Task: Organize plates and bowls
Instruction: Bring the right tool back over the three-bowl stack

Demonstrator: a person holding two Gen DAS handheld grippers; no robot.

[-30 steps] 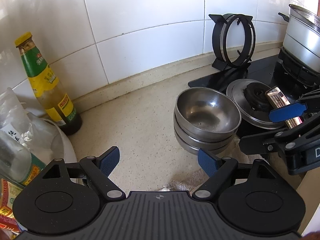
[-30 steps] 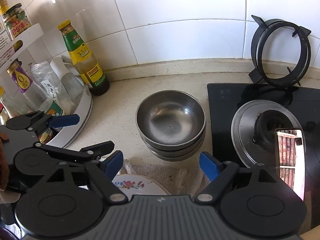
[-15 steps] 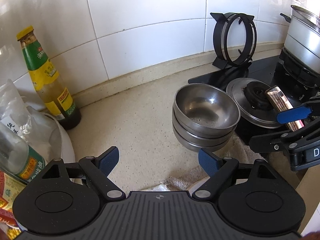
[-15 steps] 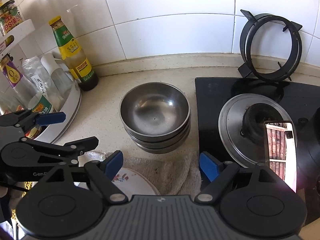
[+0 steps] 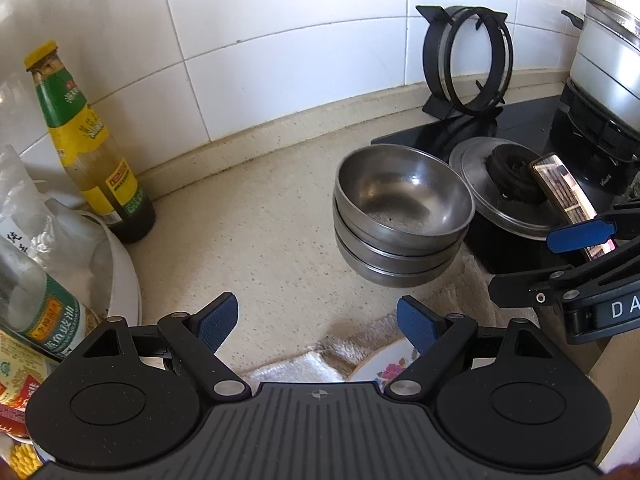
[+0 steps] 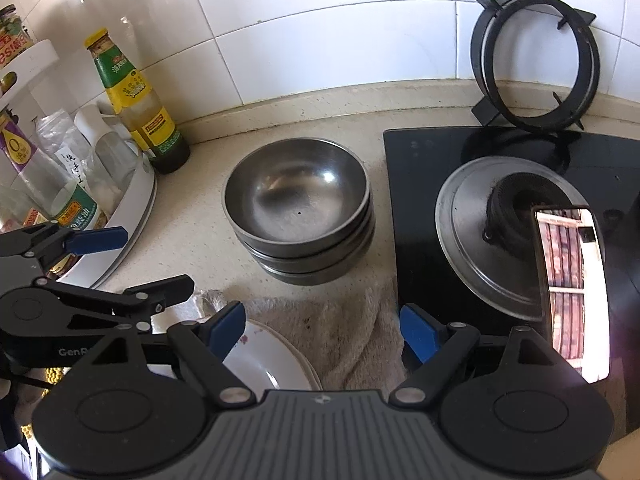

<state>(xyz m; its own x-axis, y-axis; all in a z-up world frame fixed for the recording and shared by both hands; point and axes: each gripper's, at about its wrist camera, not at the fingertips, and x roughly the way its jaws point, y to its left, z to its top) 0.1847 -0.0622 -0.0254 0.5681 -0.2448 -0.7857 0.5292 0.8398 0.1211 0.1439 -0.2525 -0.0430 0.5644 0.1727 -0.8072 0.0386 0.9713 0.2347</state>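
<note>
Both the left gripper and right gripper gape empty. Bare speckled counter lies left of the stacked steel bowls; a floral plate rests on fuzzy towel at frame bottom.

Dull steel bowls, glossy ceramic plate, rough cloth towel

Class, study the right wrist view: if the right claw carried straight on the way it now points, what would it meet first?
Most likely the towel lying directly ahead of the open right claw, with the stack of steel bowls just beyond it. Depth is hard to judge in this fisheye view.
</note>
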